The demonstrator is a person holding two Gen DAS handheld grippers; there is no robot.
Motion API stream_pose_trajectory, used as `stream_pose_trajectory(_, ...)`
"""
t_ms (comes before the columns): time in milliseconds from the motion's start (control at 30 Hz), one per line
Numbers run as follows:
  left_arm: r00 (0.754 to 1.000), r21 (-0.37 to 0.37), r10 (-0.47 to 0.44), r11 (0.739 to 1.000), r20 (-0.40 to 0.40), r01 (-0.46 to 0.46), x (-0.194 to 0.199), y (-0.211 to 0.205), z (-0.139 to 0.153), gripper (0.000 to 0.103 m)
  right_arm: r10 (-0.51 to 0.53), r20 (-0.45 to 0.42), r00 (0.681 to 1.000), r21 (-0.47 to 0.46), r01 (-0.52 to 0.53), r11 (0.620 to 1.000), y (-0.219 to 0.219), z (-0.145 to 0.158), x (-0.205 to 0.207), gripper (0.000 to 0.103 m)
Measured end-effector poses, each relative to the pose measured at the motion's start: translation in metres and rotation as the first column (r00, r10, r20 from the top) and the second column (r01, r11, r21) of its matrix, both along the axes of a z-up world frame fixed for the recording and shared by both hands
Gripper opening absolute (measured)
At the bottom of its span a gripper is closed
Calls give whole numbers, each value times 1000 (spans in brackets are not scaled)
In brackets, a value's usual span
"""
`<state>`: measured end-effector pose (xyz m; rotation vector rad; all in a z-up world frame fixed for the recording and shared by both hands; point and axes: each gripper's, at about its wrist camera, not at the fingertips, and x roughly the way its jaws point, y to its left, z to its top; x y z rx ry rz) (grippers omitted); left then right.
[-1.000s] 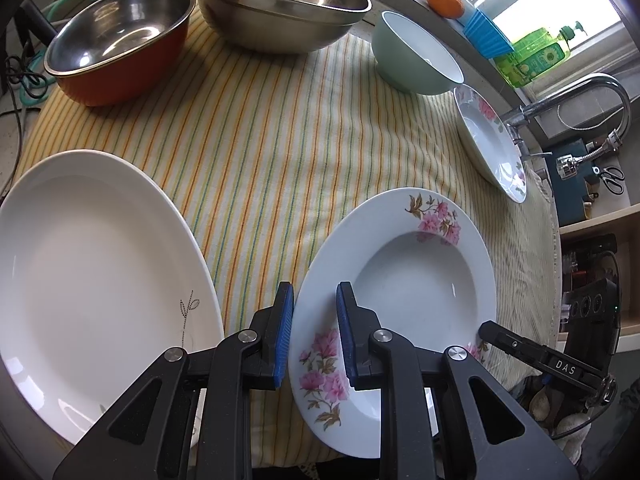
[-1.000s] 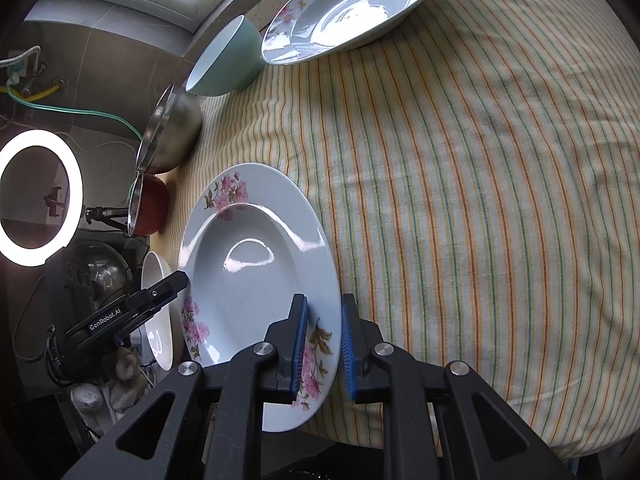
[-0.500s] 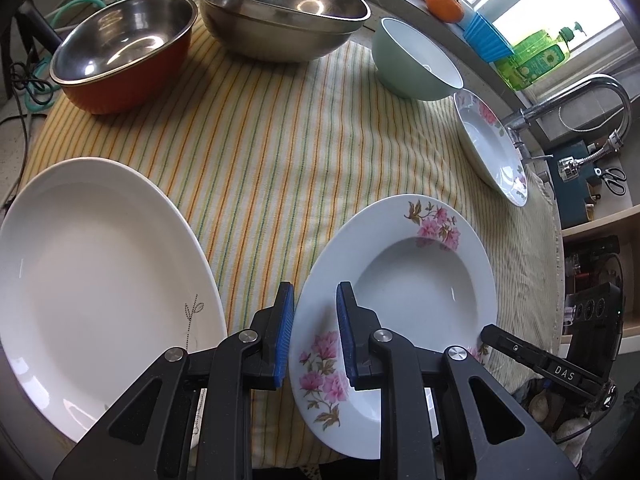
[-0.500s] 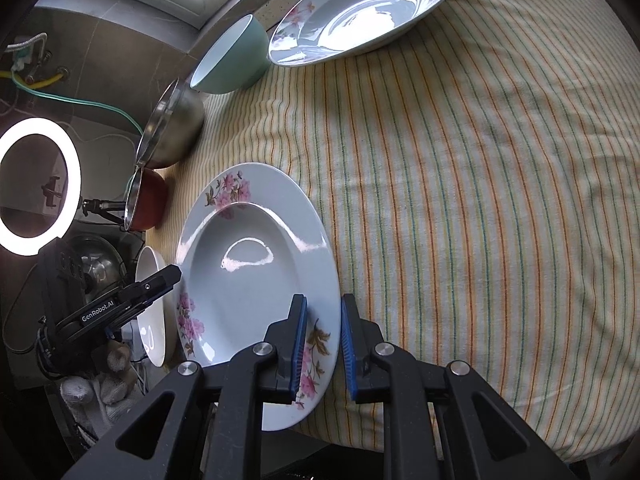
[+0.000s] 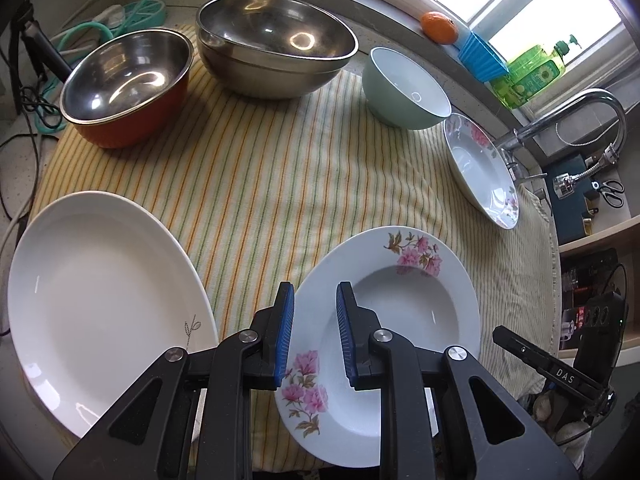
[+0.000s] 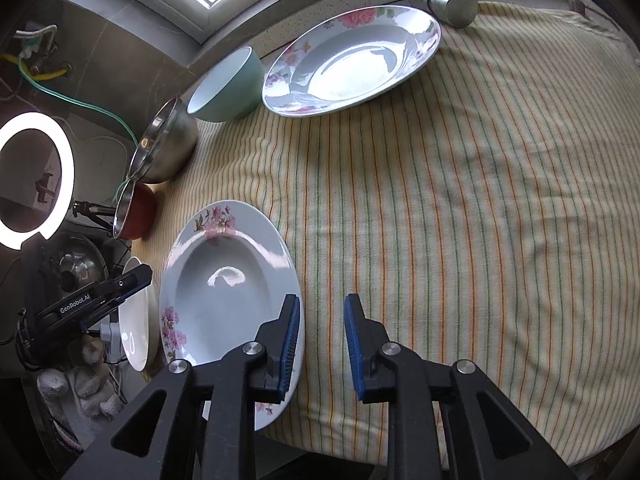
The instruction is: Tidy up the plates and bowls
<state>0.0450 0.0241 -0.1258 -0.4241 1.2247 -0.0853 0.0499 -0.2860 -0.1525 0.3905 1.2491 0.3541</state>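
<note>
1. Nearest, the left gripper point(image 5: 314, 334) stands over the near-left rim of the near floral plate point(image 5: 404, 304), fingers parted by a narrow gap; the rim shows through the gap, but whether the pads press it I cannot tell.
2. At the same plate's right edge the right gripper point(image 6: 322, 344) has its jaws opening: the left finger point(image 6: 289, 344) overlaps the plate's rim, the right finger stands over bare cloth, and nothing is pinched.
3. That plate lies flat on the striped cloth point(image 5: 280, 184) at its near edge, pink flowers on the rim near and far.
4. Left of it, just beside, lies a white plate point(image 5: 100, 300) with a small sprig mark, partly off the cloth's near-left corner.
5. Each gripper shows in the other's view at the frame edge, with a gloved hand point(image 6: 80, 380) below the left one.
6. Farther off, on the right, a second floral plate point(image 5: 480, 168) rests at the cloth's far-right edge, beside the tap point(image 5: 560, 120).
7. Just beyond it a green bowl point(image 5: 404, 92) stands upright, white inside.
8. Left of that, at the far edge, sit steel bowls point(image 5: 276, 56), one nested in another.
9. Farther left stands a steel bowl with an orange outside point(image 5: 128, 88), close to the steel stack.
10. Beyond the cloth, on the sill, lie an orange fruit point(image 5: 439, 27), blue cups point(image 5: 480, 58) and a green soap bottle point(image 5: 528, 76).
11. Cables point(image 5: 100, 20) trail over the counter at far left.
</note>
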Motion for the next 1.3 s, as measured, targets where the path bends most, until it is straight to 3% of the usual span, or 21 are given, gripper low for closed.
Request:
stream_pose_trajectory(400,998,-75,4,997,57,0,28,-40,20,20,-16,157,988,-75,28,997,-41,35,23,21)
stream_pose_trajectory(733,998,-111,2,994,68,6,59,-76,19,20,10,241,970,-134,23,991,-63,53,61,21)
stream_pose_trajectory(1300,998,-101,14,995,64,-8,115,-109,3,20,-81,223,971,-122,110,986,-97,33,131,21)
